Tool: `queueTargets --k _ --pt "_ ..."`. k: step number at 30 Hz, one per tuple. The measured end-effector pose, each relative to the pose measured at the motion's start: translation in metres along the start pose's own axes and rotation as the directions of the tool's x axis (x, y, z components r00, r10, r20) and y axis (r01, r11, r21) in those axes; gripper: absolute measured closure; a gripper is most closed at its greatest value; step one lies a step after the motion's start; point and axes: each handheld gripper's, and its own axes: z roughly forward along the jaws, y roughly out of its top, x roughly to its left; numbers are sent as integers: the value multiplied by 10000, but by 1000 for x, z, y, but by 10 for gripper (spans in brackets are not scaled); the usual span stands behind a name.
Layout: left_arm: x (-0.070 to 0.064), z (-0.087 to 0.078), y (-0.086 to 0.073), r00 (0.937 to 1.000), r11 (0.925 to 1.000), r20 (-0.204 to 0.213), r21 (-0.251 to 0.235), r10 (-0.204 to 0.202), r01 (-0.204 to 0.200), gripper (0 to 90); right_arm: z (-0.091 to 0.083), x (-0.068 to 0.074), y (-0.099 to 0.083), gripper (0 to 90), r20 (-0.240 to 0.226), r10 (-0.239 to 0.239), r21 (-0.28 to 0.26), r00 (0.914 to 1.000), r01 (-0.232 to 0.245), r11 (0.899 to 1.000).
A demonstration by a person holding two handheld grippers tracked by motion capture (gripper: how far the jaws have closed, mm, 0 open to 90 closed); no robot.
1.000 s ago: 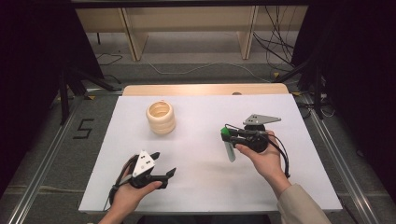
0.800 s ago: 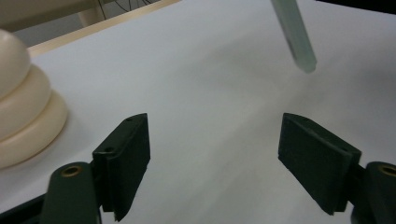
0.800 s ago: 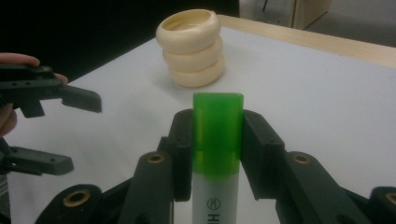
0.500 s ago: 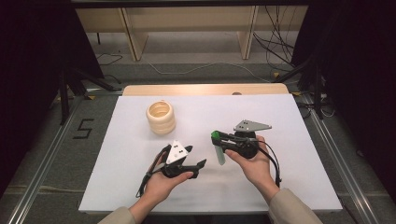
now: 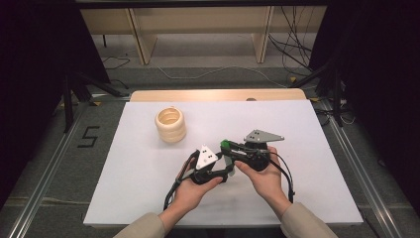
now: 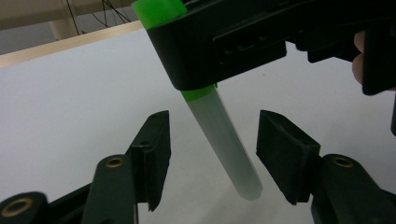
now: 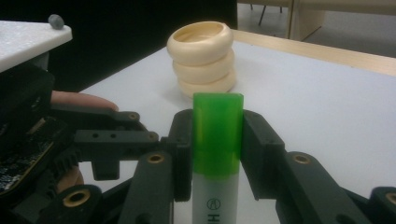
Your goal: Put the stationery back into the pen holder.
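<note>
With the right gripper (image 7: pixel 217 154) clamping the highlighter's (image 6: pixel 222 135) green cap, the left gripper's (image 6: pixel 212 158) wide fingers could pull it apart.

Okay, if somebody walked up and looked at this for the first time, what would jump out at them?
Probably the green-capped highlighter, clamped by its cap in the right gripper over the middle of the white table. Its pale body hangs between the open jaws of the left gripper, not touching either. Next would be the cream stack of rings, standing alone farther back on the left.
</note>
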Motion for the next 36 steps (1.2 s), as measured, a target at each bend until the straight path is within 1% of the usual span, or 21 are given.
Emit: queueTargets --k 3,6,9,12,14,19,23,32,36 --pt "-1 2 0 9999 9999 9 -66 -137 137 501 0 1 0 673 48 26 -7 10000 -26 10000" --pt "-1 3 0 9997 9997 30 -26 -246 247 550 1 1 0 673 43 -63 -72 10000 63 10000" --pt "1 3 -1 9993 9993 54 -77 -379 379 595 0 2 0 673 71 -22 -109 10000 22 9999" --pt "2 3 -1 9983 9984 187 -117 -547 550 638 0 2 0 673 43 -34 -190 10000 35 9998" --pt "2 3 -2 9982 9984 250 -127 -546 549 663 0 3 0 673 54 -1 -211 10000 2 9998" --pt "5 3 -3 9952 9952 287 -239 -941 948 713 0 3 0 673 82 -11 -223 10000 12 9997" --pt "9 1 -5 9924 9917 139 -384 -1223 1228 758 -1 4 1 672 65 -78 -303 9999 80 9995" --pt "11 0 -5 9940 9928 65 -492 -1090 1092 770 -2 5 1 666 47 -157 -367 9999 158 9992" --pt "14 -2 -5 9946 9932 3 -532 -1036 1034 770 -2 5 1 584 167 -291 -369 9994 297 9989"
